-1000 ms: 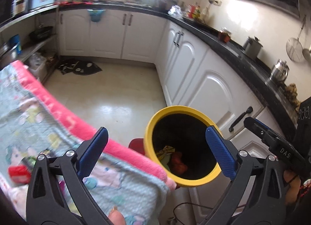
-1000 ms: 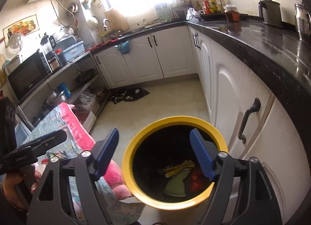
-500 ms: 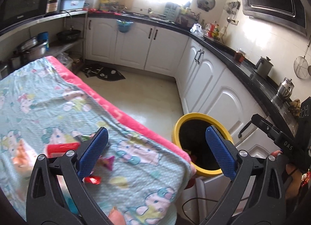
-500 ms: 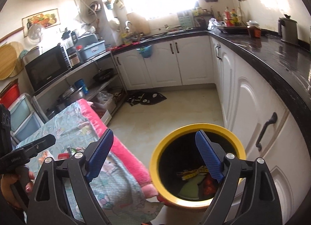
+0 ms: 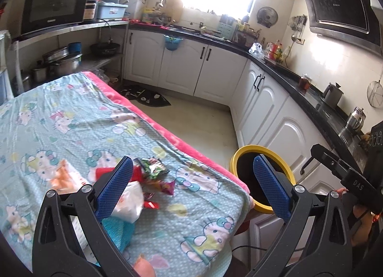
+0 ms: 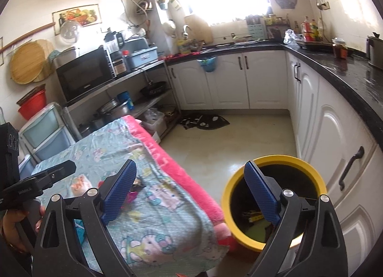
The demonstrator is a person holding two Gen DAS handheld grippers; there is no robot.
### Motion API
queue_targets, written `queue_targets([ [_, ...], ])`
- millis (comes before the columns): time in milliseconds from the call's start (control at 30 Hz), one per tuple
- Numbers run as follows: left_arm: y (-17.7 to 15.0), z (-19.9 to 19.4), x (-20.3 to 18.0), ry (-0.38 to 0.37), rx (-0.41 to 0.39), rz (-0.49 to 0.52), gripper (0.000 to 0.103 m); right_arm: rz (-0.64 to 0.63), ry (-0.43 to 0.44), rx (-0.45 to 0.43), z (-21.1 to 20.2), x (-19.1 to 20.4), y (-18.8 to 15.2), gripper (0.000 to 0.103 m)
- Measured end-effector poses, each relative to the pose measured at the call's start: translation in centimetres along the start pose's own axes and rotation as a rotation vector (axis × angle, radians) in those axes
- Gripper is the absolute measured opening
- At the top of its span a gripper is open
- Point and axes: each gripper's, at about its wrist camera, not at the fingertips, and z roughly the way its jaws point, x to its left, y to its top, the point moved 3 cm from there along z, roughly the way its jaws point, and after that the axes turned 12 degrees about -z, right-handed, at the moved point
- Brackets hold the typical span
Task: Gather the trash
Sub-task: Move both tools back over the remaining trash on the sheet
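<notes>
A heap of trash lies on the cartoon-print blanket (image 5: 71,119): a green and red wrapper (image 5: 153,166), a white plastic bag (image 5: 130,201), a pink wrapper (image 5: 165,184) and an orange packet (image 5: 63,178). My left gripper (image 5: 191,159) hovers open just above and in front of this heap, with nothing between its blue pads. The black bin with a yellow rim (image 6: 275,158) stands on the floor at the table's end, with wrappers (image 6: 253,217) at its bottom. My right gripper (image 6: 189,163) hangs between the table edge and the bin, its jaws opening and empty.
White cabinets with black handles (image 6: 352,166) stand close behind the bin under a dark counter (image 6: 354,78). A dark mat (image 5: 146,97) lies on the pale floor. Shelves with pots and a microwave (image 6: 83,76) stand beyond the table. A cable (image 5: 249,248) trails below the bin.
Both views have swung left, from above the bin to the table. The trash heap has come into sight under the left gripper. The right jaws have spread wider.
</notes>
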Motion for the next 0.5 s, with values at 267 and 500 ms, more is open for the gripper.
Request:
queue_targets([
  [267,-0.2,-2.2,1.8,0.032,-0.025,-0.006,0.092,-0.035,0.059,-0.003,-0.2,2.8,0.2,0.090],
  [500,0.0,-4.0,3.9,0.068,-0.049,-0.019,0.092,-0.069,0.097,-0.008,-0.2,4.9,0.9,0.092],
])
